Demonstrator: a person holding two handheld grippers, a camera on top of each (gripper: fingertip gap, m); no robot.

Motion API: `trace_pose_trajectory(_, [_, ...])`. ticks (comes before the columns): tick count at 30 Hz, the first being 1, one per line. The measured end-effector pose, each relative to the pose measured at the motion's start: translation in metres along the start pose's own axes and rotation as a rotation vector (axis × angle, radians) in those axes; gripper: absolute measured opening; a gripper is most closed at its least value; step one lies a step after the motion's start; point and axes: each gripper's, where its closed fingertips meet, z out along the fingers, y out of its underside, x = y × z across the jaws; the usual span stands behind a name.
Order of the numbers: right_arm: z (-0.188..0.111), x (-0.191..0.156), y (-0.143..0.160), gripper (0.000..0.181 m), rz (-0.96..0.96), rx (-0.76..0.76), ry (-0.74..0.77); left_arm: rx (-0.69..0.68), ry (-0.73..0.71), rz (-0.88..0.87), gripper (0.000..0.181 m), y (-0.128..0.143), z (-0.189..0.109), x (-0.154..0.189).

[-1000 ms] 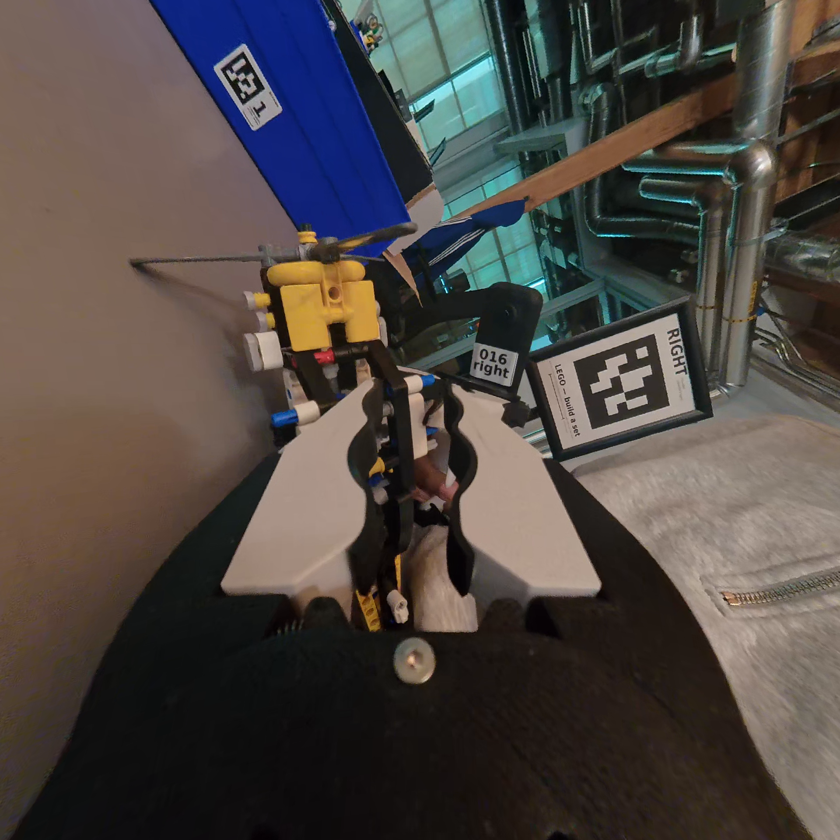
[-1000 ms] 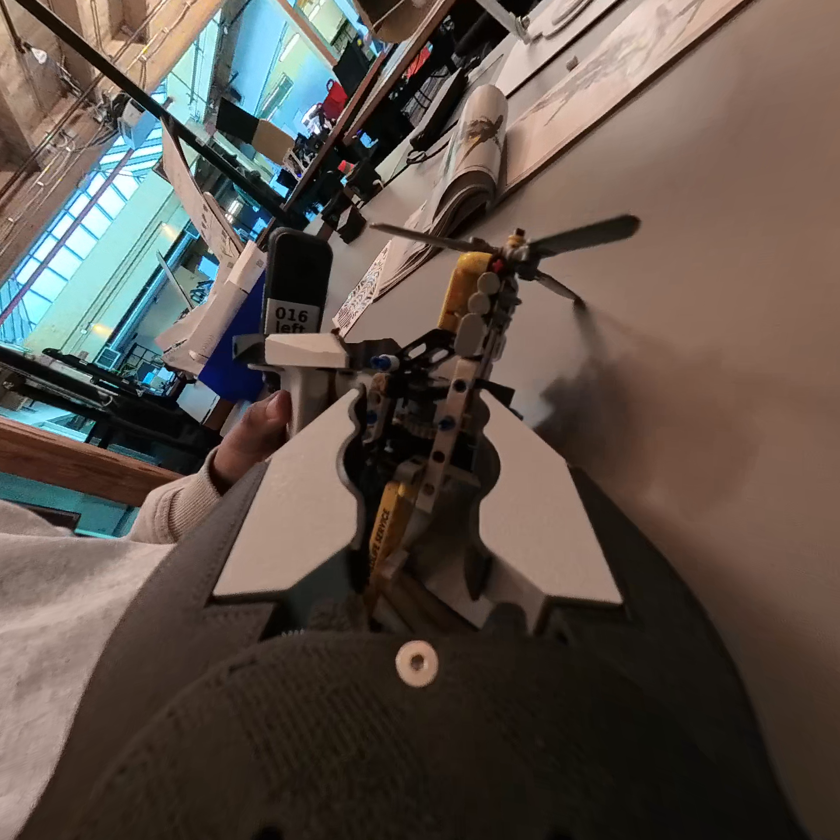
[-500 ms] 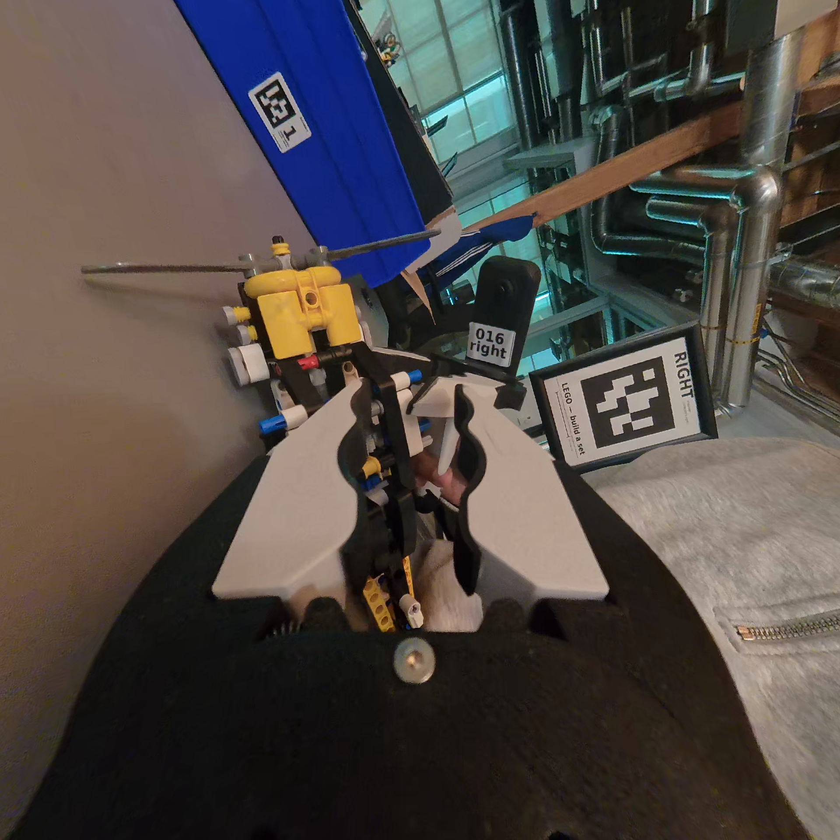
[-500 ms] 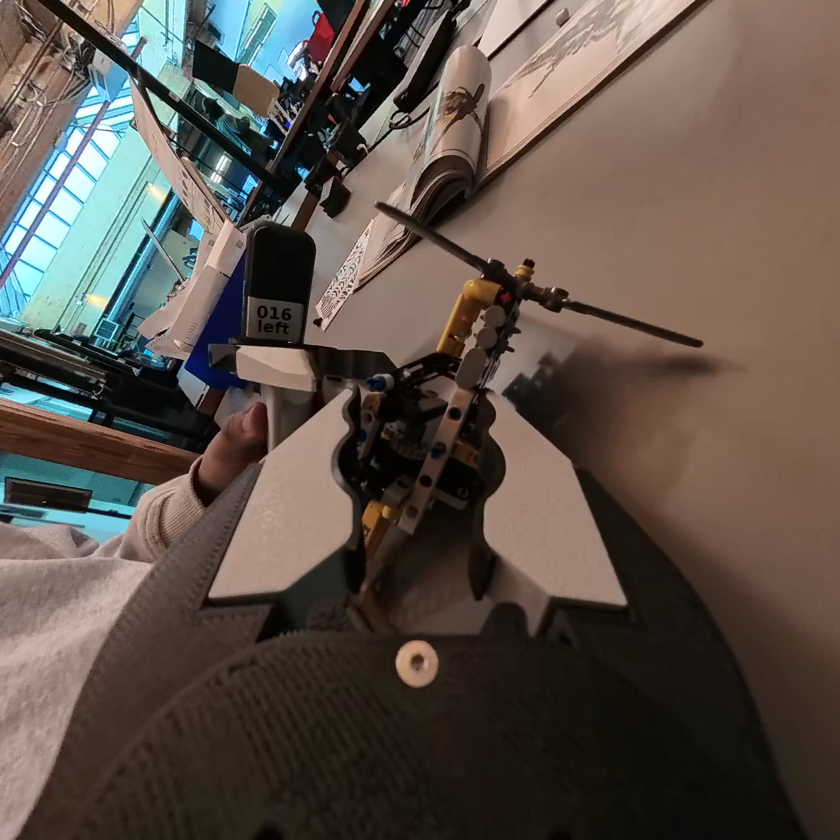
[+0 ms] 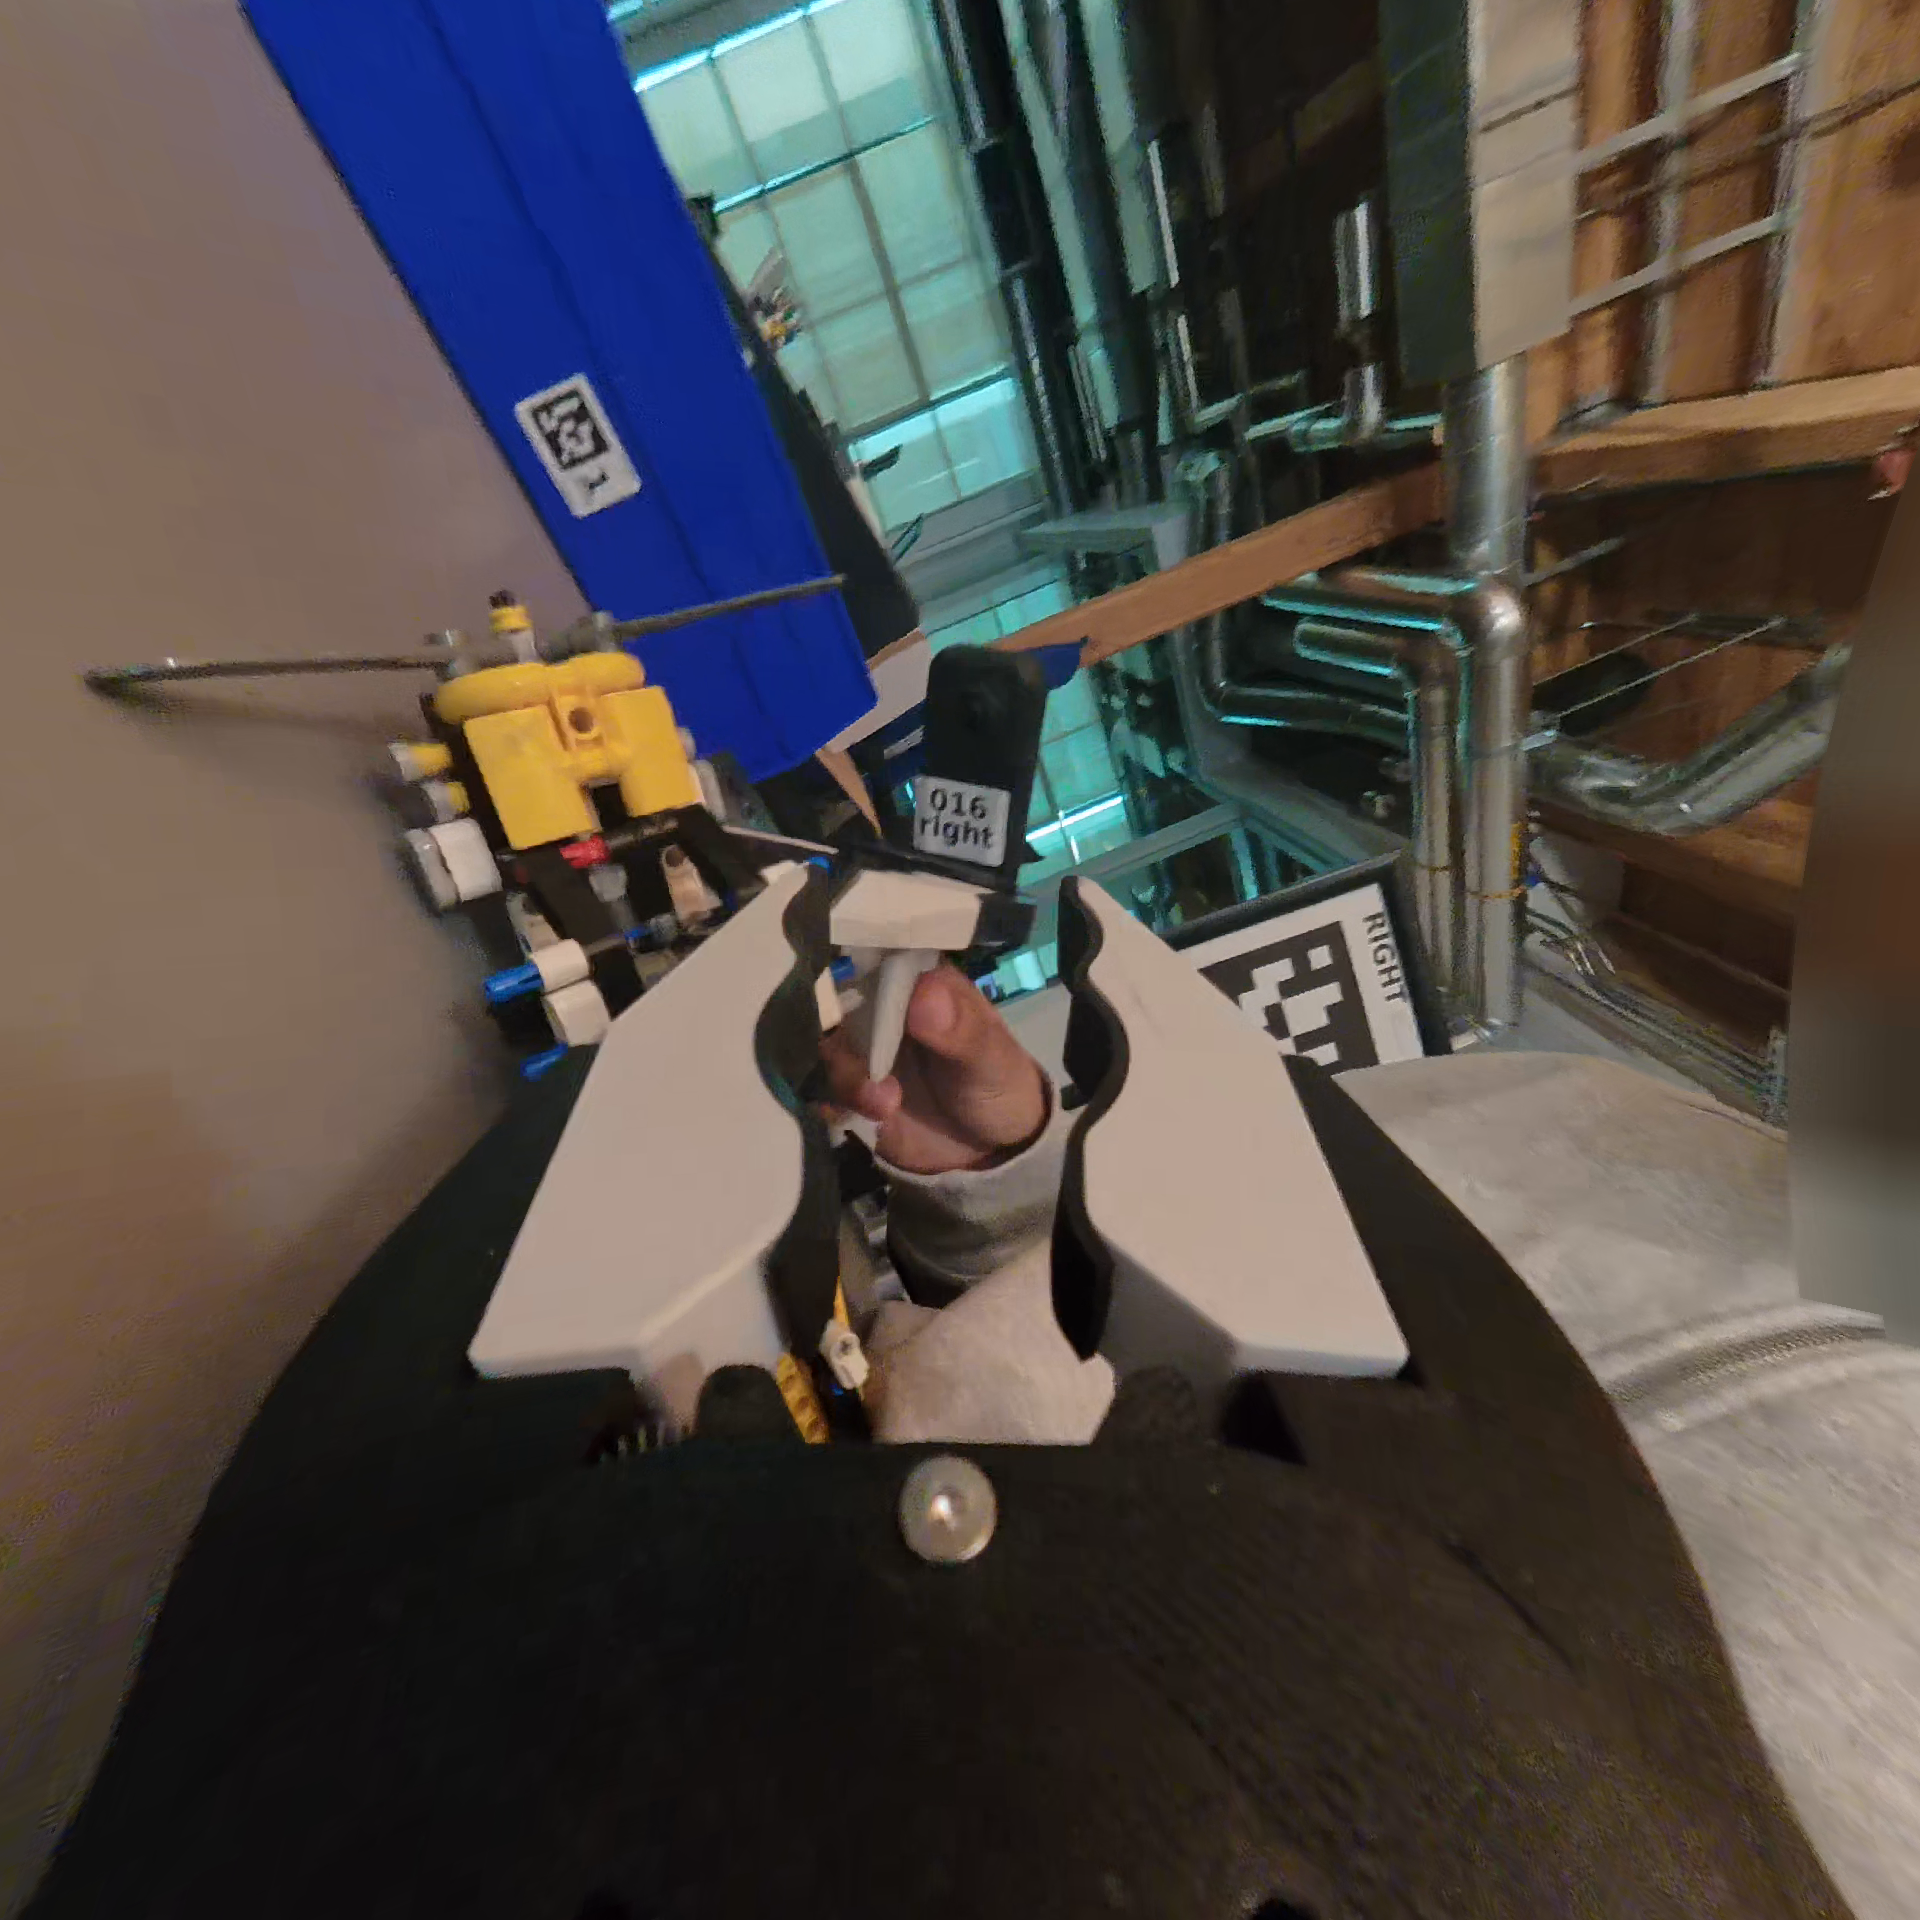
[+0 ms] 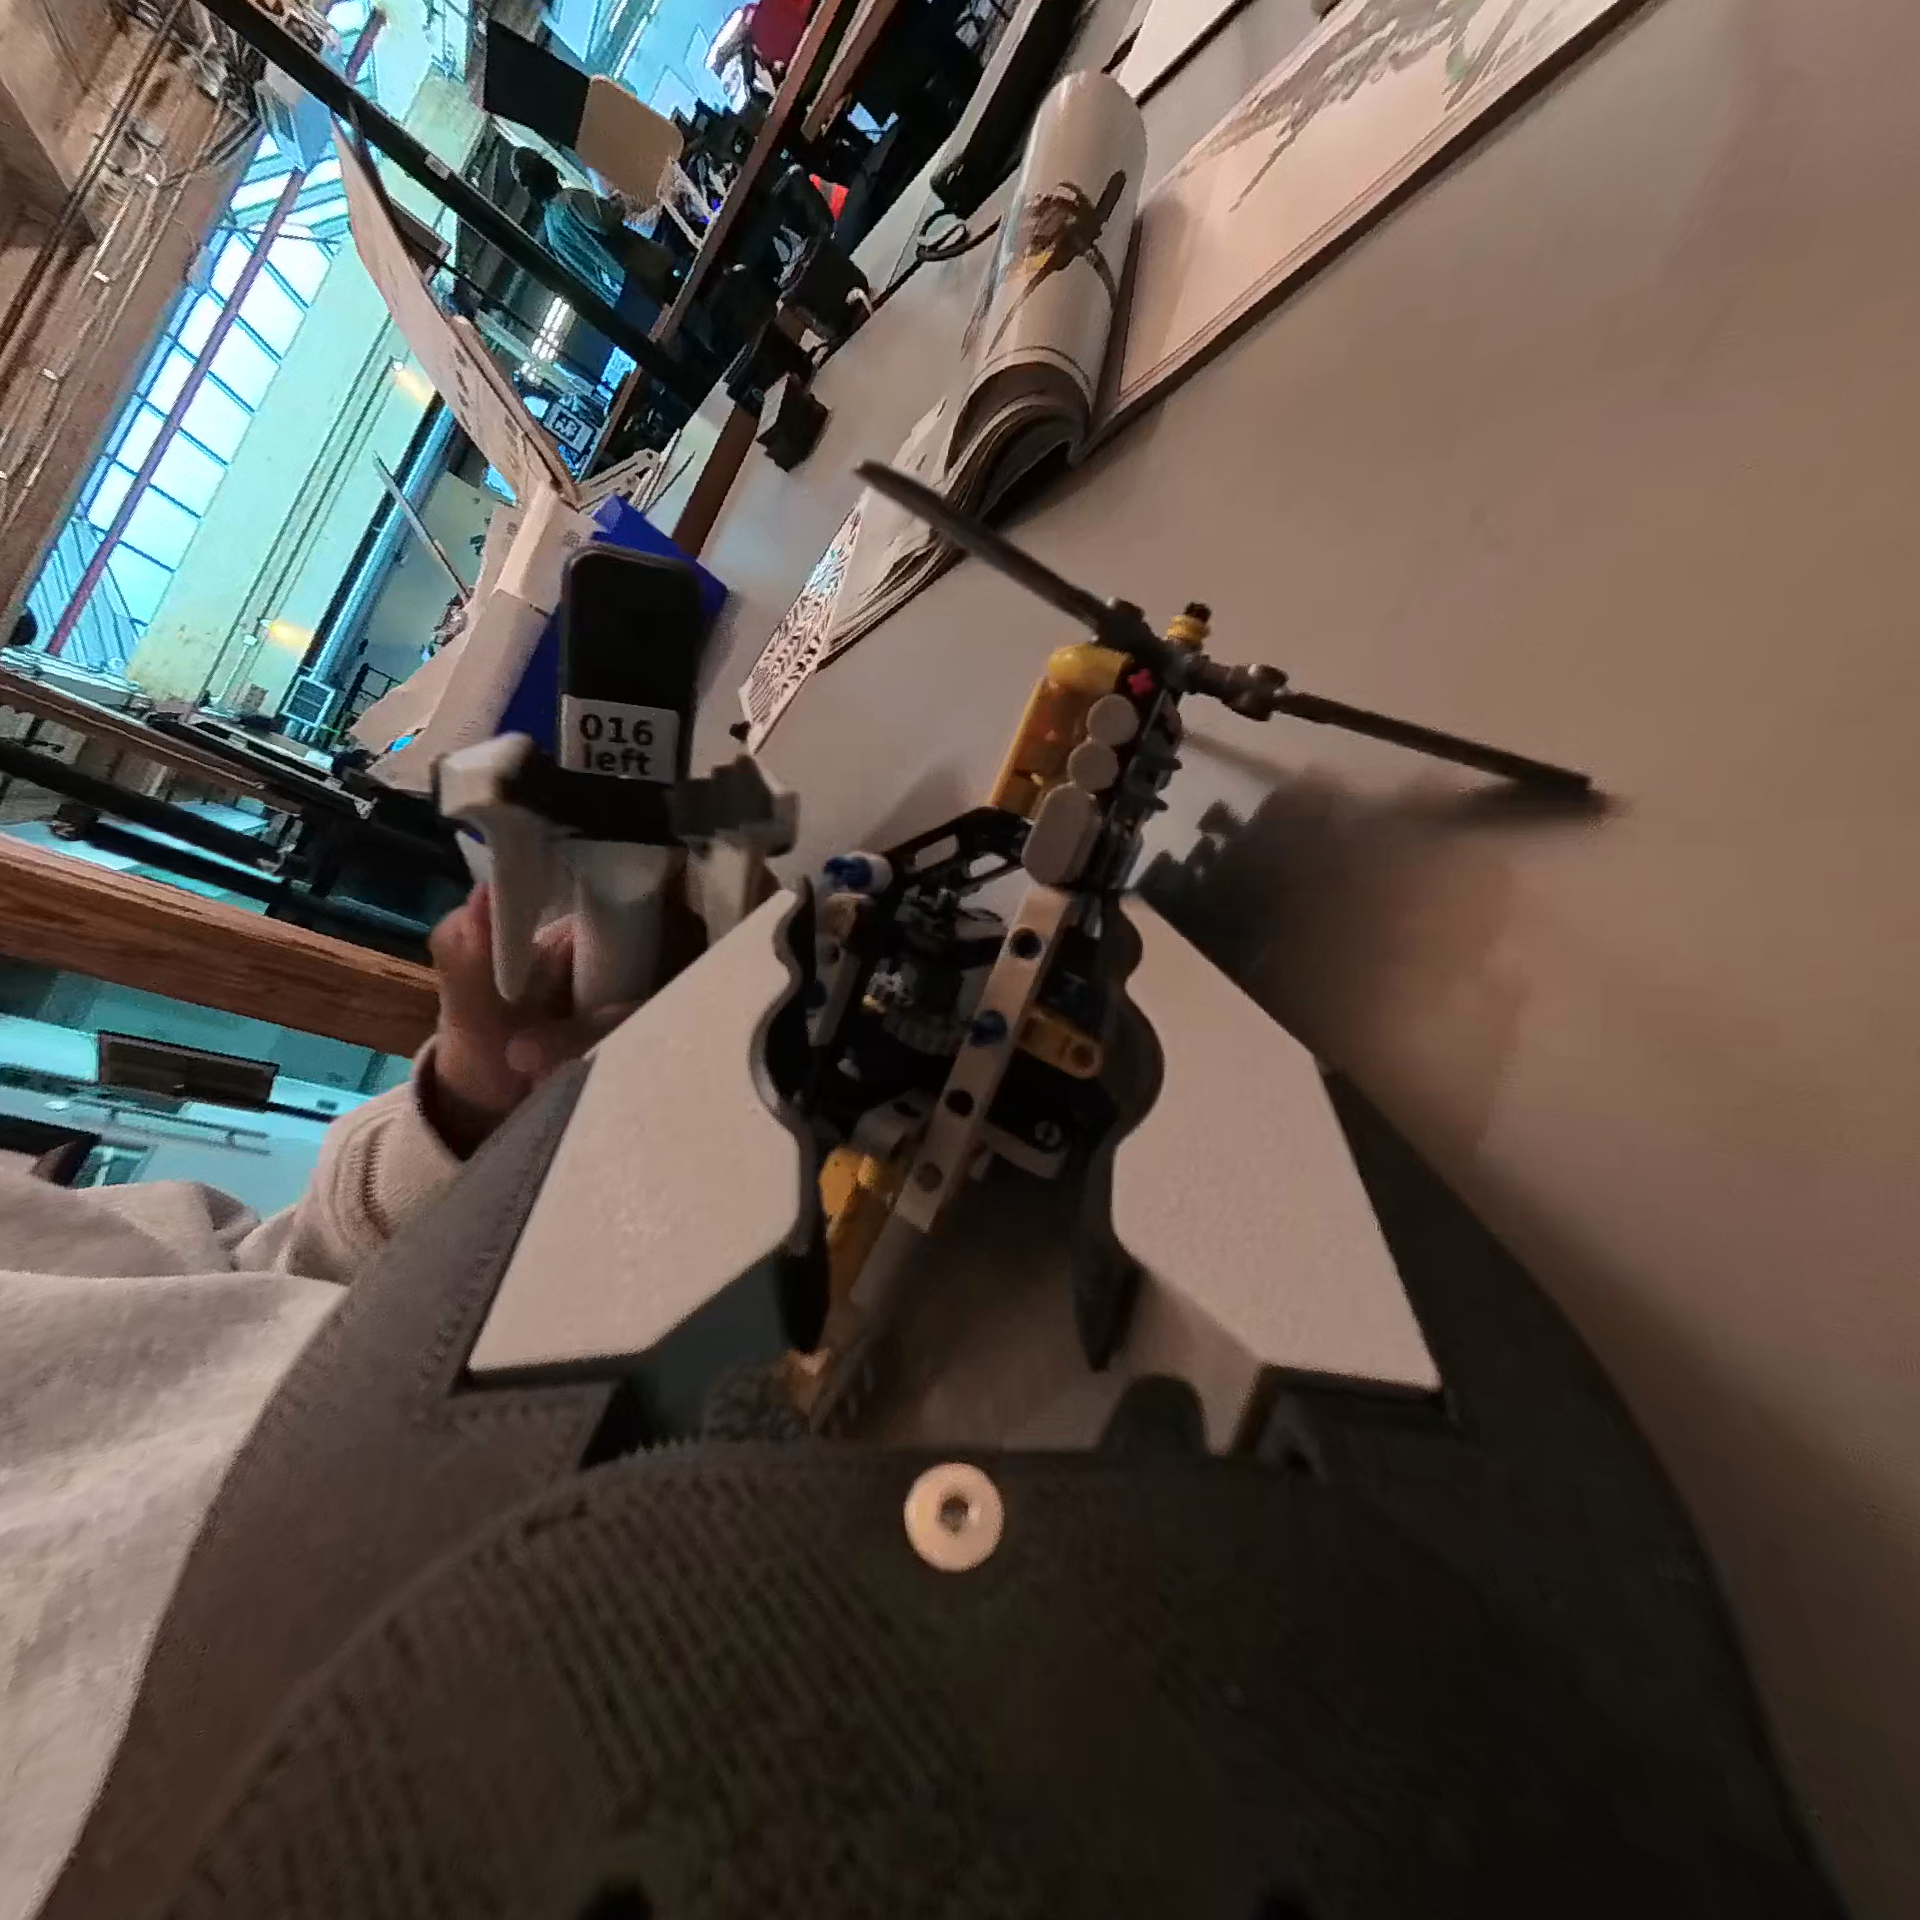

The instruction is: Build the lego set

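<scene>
A yellow, black and grey lego helicopter (image 6: 1049,831) with grey rotor blades (image 6: 1403,732) sits between the fingers of my right gripper (image 6: 961,935), which is shut on its body just above the table (image 6: 1558,468). In the left wrist view the helicopter (image 5: 561,769) is ahead to the left, with its tail running along the inner side of the left finger. My left gripper (image 5: 940,904) is open with nothing gripped. It also shows in the right wrist view (image 6: 613,831), jaws apart, left of the model.
A blue box (image 5: 582,343) with a marker tag stands behind the model. A framed marker sign (image 5: 1320,987) stands on the right. An open instruction booklet (image 6: 1039,343) lies farther along the table. A person's grey sleeve (image 5: 1558,1247) is close by.
My left gripper has opened and let go of the model's black beam. The model now sits to its left. The rotor blades have turned. The right gripper keeps its hold.
</scene>
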Motion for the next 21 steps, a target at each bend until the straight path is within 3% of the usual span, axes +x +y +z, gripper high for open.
trace_pose_trajectory(2, [-0.005,0.002,-0.001,0.055,-0.019,0.014,0.018,0.028,-0.035,0.030,0.042,-0.007,-0.012,0.000])
trace_pose_trajectory(6, [-0.019,0.004,-0.004,0.054,-0.053,0.042,0.090,0.016,-0.233,0.087,0.042,-0.011,-0.028,-0.034])
trace_pose_trajectory(14, [-0.015,-0.018,-0.002,0.074,-0.274,0.033,0.243,-0.068,-0.306,0.048,0.042,-0.005,-0.013,-0.057])
trace_pose_trajectory(18, [-0.009,-0.002,0.007,0.064,-0.308,-0.039,0.310,-0.111,-0.318,0.048,0.042,0.000,-0.006,-0.060])
trace_pose_trajectory(21, [-0.013,0.001,0.007,0.058,-0.263,-0.053,0.255,-0.122,-0.299,0.023,0.042,0.003,-0.003,-0.059])
